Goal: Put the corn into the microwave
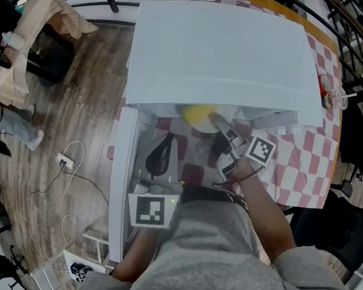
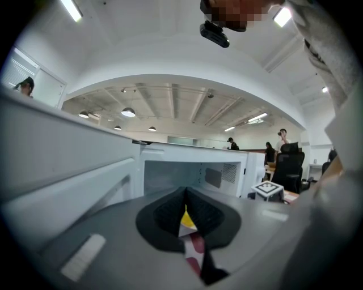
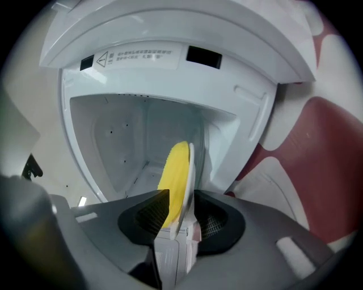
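The white microwave (image 1: 219, 51) stands on a table, its door (image 1: 119, 186) swung open to the left. Yellow corn (image 1: 198, 113) lies on a white plate (image 1: 206, 128) at the oven's mouth. In the right gripper view the corn (image 3: 174, 175) and the plate's rim (image 3: 190, 170) show edge-on between the jaws of my right gripper (image 3: 181, 204), which stand a little apart around the rim, just in front of the cavity (image 3: 130, 147). My left gripper (image 1: 162, 152) hovers beside the open door (image 2: 62, 164). Its jaws (image 2: 185, 195) are shut, with nothing between them.
A red-and-white checked cloth (image 1: 304, 162) covers the table. Small items (image 1: 327, 89) sit at its right edge. On the wooden floor to the left lie a power strip and cable (image 1: 64, 161). People and office chairs (image 2: 292, 164) are far behind the microwave.
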`<state>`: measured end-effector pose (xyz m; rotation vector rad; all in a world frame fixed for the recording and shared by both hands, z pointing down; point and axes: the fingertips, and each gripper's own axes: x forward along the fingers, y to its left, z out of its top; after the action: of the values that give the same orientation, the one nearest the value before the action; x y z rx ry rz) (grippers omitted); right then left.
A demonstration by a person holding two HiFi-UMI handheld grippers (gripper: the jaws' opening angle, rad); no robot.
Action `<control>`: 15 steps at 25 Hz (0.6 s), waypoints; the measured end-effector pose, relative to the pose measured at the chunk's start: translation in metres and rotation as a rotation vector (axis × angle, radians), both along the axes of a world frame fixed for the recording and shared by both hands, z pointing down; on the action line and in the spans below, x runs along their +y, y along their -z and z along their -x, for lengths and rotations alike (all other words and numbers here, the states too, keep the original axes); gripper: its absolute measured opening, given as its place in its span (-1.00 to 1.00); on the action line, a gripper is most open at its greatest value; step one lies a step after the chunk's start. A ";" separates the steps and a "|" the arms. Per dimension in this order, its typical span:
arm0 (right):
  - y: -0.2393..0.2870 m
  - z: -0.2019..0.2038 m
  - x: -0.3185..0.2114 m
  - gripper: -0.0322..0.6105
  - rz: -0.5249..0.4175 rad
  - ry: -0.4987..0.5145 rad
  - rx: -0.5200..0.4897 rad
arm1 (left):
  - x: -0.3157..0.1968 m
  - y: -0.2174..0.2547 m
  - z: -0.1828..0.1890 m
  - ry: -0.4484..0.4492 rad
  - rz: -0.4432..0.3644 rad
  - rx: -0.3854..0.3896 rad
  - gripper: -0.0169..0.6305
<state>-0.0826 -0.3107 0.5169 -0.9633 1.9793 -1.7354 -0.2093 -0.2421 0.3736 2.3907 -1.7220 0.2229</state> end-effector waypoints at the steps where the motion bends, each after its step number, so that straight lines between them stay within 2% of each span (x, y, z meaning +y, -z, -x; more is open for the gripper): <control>1: 0.003 0.000 0.000 -0.44 -0.029 0.018 0.019 | 0.000 0.000 0.000 0.001 0.001 0.003 -0.92; 4: 0.012 0.002 0.001 -0.22 -0.124 0.081 0.099 | 0.000 0.001 0.000 0.003 -0.001 0.011 -0.92; 7: 0.015 0.004 0.010 -0.08 -0.170 0.135 0.188 | 0.001 0.001 -0.002 -0.003 -0.002 0.012 -0.92; 11: 0.015 0.001 0.020 0.11 -0.264 0.200 0.424 | 0.001 0.000 -0.003 -0.010 -0.002 0.001 -0.92; 15: 0.026 -0.001 0.028 0.30 -0.404 0.208 0.695 | 0.001 0.001 -0.006 -0.014 -0.005 0.004 -0.92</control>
<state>-0.0820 -0.2823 0.4909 -1.3620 2.8007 -1.0717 -0.2033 -0.2408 0.3724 2.4059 -1.7068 0.2154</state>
